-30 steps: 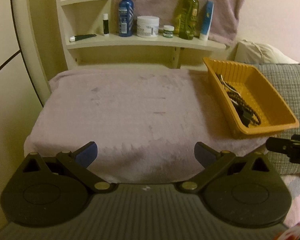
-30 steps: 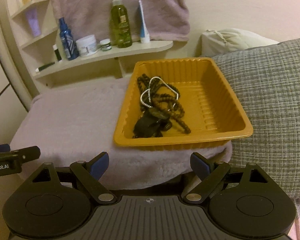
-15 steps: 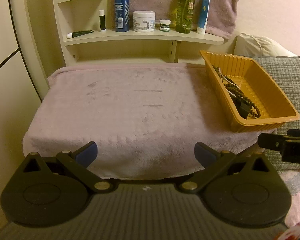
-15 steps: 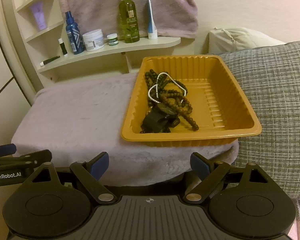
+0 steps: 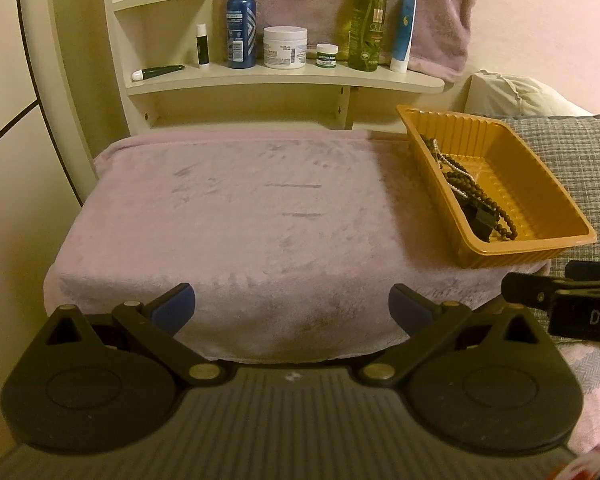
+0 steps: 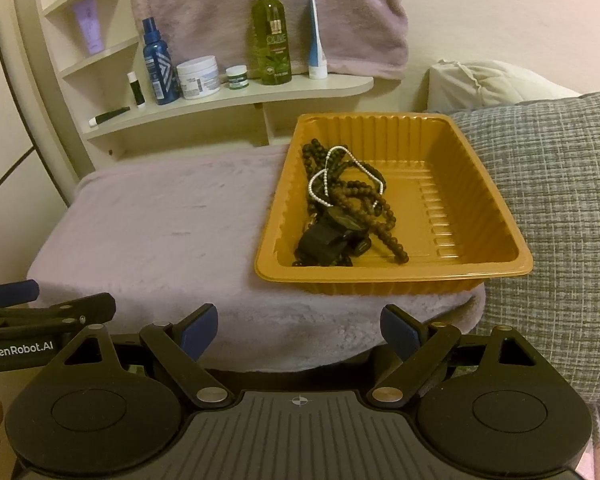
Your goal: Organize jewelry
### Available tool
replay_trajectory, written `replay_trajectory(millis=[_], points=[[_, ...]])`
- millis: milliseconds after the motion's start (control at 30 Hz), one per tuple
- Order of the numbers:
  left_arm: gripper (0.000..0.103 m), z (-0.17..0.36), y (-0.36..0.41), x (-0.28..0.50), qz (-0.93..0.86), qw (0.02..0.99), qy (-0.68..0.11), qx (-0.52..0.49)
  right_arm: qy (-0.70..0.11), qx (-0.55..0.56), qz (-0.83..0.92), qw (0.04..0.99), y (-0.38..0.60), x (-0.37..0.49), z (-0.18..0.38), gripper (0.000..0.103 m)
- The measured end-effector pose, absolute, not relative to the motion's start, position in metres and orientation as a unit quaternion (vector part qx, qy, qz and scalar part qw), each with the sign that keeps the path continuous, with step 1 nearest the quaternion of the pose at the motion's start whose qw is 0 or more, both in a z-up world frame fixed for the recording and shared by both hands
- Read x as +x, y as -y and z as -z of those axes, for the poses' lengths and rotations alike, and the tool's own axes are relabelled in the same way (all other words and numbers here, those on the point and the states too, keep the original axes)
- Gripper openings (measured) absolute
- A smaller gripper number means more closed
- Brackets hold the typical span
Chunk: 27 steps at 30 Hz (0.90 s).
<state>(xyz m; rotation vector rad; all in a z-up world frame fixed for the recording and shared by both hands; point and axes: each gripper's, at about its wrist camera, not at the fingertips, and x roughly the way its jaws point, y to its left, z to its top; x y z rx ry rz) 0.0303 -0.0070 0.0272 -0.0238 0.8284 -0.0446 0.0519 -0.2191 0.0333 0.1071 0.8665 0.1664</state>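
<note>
A pink blanket (image 5: 260, 220) is covering the tabletop below a toiletries shelf (image 5: 284, 78). An orange tray (image 6: 480, 184) w/ bead necklaces (image 6: 352, 204) is sitting at its right edge beside a grey cushion (image 6: 560, 200). Left gripper (image 5: 292, 308) & right gripper (image 6: 296, 332) are hovering wide, empty, over the front edge.

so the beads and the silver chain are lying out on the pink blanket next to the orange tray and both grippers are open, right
Not quite. The beads and the silver chain lie tangled inside the orange tray, not out on the pink blanket; the right wrist view shows this plainly. The tray does sit on the blanket, and both the left gripper and the right gripper are open.
</note>
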Motion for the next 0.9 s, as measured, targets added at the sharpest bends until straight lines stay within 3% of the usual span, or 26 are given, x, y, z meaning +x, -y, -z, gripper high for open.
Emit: replay_trajectory(millis=[900], points=[[0.102,-0.0290,0.0101,0.0298,0.026,0.916,-0.401,-0.013,-0.419,0.055,-0.080,0.903,0.2209,0.0528,-0.0333,0.088]])
